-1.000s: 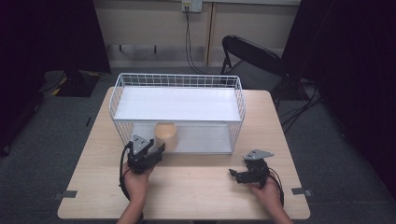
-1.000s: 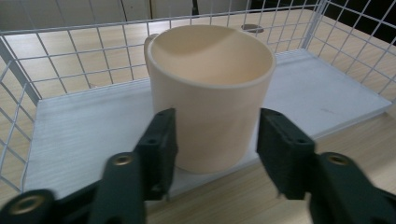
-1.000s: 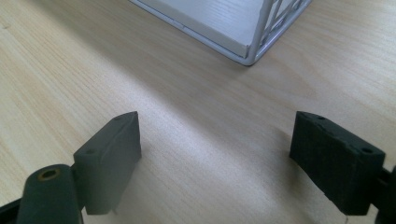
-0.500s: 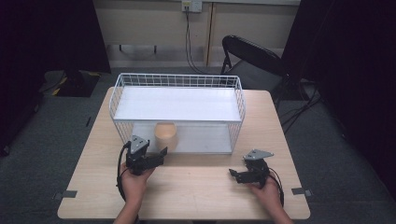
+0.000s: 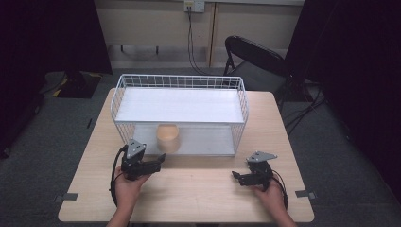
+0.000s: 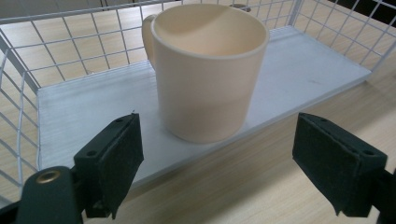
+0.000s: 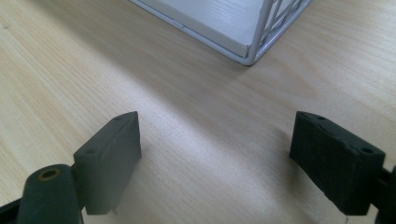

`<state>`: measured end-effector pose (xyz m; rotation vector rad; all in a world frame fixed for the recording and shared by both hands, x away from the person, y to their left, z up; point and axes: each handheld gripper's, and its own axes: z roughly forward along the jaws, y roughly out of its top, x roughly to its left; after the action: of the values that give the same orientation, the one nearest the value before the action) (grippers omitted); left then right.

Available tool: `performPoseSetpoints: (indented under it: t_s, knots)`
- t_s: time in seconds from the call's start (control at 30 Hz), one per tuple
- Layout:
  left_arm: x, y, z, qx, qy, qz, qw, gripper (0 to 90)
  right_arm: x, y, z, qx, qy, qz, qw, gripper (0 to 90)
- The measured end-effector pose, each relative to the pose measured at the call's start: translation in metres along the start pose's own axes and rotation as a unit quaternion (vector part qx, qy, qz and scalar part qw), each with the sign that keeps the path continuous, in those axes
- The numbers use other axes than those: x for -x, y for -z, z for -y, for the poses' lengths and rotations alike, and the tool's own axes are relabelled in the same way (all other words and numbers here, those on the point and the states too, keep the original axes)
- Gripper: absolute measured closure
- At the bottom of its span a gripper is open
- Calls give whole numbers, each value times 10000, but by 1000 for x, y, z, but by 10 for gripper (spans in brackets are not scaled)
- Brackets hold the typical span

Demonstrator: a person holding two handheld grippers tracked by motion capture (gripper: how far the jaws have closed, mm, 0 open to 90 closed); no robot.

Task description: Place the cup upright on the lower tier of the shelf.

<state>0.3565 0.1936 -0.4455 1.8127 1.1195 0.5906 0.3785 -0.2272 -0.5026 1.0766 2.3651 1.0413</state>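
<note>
A beige cup with a handle stands upright on the lower white shelf of a wire rack, at the shelf's front edge. My left gripper sits just in front of it, level with the table. In the left gripper view the cup stands beyond the left gripper, whose jaws have just been opening and hold nothing between their pads. My right gripper rests low at the near right with nothing in it. In its own view the right gripper is open over bare wood.
The white rack has two shelves and takes up the table's far half; its near right corner shows in the right gripper view. The wooden table lies bare between the hands. A black chair stands behind the table.
The left gripper's jaws have spread apart and let go of the cup, and the gripper has drawn back a little toward the near edge. The cup stays on the lower shelf. The right gripper has not moved.
</note>
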Motion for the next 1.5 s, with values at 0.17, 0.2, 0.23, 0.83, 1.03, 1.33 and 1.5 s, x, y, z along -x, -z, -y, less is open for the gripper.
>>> performPoseSetpoints:
  t_s: [0.17, 0.2, 0.23, 0.83, 1.03, 1.33, 1.5]
  knots:
    - [-2, 6, 2, -41, -70, 167, 9998, 159, 0, 0, 0, -2, -2, -1, 10000, 158]
    - [-2, 7, 2, -26, -67, 207, 9998, 160, 0, 0, 0, -1, -1, -1, 10000, 157]
    - [-2, 7, 2, -26, -67, 207, 9998, 159, 0, 0, 0, -1, -1, -1, 10000, 157]
    - [-20, 34, 22, -32, -170, 319, 9993, 166, 0, 0, 0, -2, -1, 0, 10000, 158]
    - [-27, 37, 30, -124, -133, 364, 9992, 166, 0, 0, 0, -1, 0, 0, 10000, 157]
    - [-36, 38, 41, -311, -92, 409, 9986, 168, 0, 0, 0, -1, 0, 0, 10000, 158]
    - [-38, 40, 46, -368, -90, 391, 9985, 174, 0, 0, 0, -2, 1, 0, 10000, 158]
